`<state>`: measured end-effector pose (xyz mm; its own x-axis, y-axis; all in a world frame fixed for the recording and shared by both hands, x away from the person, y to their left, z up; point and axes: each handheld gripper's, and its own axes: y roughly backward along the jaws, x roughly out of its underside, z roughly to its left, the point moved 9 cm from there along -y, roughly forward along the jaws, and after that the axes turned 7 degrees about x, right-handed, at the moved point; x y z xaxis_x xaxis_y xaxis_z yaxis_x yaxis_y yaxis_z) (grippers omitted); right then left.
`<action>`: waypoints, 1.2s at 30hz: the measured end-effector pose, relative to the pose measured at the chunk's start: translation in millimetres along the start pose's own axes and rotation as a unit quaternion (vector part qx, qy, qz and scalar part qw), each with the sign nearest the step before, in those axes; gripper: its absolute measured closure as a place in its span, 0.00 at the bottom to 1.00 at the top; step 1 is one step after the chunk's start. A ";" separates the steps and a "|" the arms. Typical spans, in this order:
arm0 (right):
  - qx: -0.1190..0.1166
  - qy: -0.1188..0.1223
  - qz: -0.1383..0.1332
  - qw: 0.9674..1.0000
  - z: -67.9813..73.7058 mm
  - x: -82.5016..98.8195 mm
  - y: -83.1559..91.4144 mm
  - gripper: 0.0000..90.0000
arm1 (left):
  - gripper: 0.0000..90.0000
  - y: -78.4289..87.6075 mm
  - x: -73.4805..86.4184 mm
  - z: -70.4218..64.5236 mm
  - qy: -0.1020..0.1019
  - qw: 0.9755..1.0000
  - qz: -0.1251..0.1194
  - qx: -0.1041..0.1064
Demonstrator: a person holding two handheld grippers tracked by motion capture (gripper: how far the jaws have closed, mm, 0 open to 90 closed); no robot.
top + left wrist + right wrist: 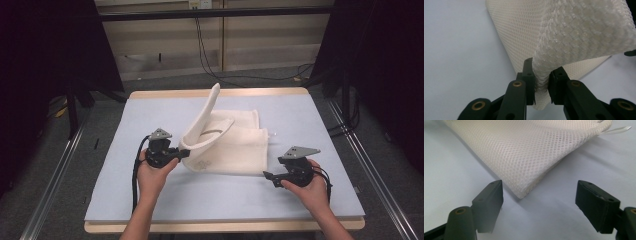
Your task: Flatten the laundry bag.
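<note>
A cream mesh cloth bag (pixel 235 145) lies folded on the pale blue table top (pixel 310 120), a little beyond the middle. My left gripper (pixel 186 153) is shut on its left edge and holds a flap (pixel 205 117) raised, curling up and away. In the left gripper view the mesh (pixel 574 32) is bunched tight between the two pads (pixel 541 85). My right gripper (pixel 267 176) stands open just off the cloth's near right corner. In the right gripper view that corner (pixel 524 187) points into the wide gap of the right gripper (pixel 540 186), touching neither pad. A white ribbon loop (pixel 619 130) sticks out at the far edge.
The blue top has a wooden rim (pixel 220 226) along the near edge. Metal rails (pixel 55 175) run along both sides on the floor. Black stand legs (pixel 72 107) and a cable (pixel 240 80) lie behind the table.
</note>
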<state>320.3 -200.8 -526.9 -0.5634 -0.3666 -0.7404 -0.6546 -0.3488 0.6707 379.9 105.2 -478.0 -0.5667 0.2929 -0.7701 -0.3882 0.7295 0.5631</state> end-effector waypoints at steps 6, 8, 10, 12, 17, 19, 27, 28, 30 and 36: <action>0.001 0.001 0.000 1.000 0.0 0.3 -0.5 0.23 | 0.86 5.0 1.3 8.4 0.009 1.000 -0.007 -0.014; 0.000 0.000 0.001 1.000 0.5 0.5 -0.6 0.23 | 0.86 6.1 1.7 11.4 0.016 1.000 -0.012 -0.018; 0.000 0.000 0.001 1.000 0.7 0.3 -0.7 0.23 | 0.86 7.8 2.2 15.1 0.021 0.999 -0.016 -0.021; -0.002 -0.002 0.000 1.000 1.0 -0.1 -0.6 0.23 | 0.86 9.7 2.9 19.4 0.028 0.999 -0.019 -0.024; -0.005 0.001 -0.003 1.000 1.6 -0.7 -1.1 0.22 | 0.86 14.2 6.5 30.7 0.039 0.998 -0.021 -0.036; -0.005 0.004 -0.003 1.000 1.9 -0.8 -1.4 0.22 | 0.86 16.5 8.1 35.3 0.044 0.998 -0.023 -0.040; -0.006 0.000 -0.003 1.000 2.6 -1.2 -1.7 0.22 | 0.85 21.1 15.2 51.2 0.064 0.995 -0.027 -0.067; -0.006 0.000 -0.003 1.000 2.6 -1.2 -1.7 0.22 | 0.85 21.1 15.2 51.2 0.064 0.995 -0.027 -0.067; -0.006 0.000 -0.003 1.000 2.8 -1.4 -1.8 0.22 | 0.83 22.2 18.4 55.0 0.063 0.994 -0.019 -0.083; -0.008 -0.008 -0.003 1.000 2.7 -1.5 -1.5 0.20 | 0.80 23.6 25.3 61.9 0.063 0.994 -0.009 -0.093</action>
<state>320.8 -197.4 -526.9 -0.5673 -0.3515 -0.7447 -0.6497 -0.3647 0.6671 401.3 168.1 -502.7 -0.6408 0.1916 -0.7434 -0.5198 0.6043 0.6038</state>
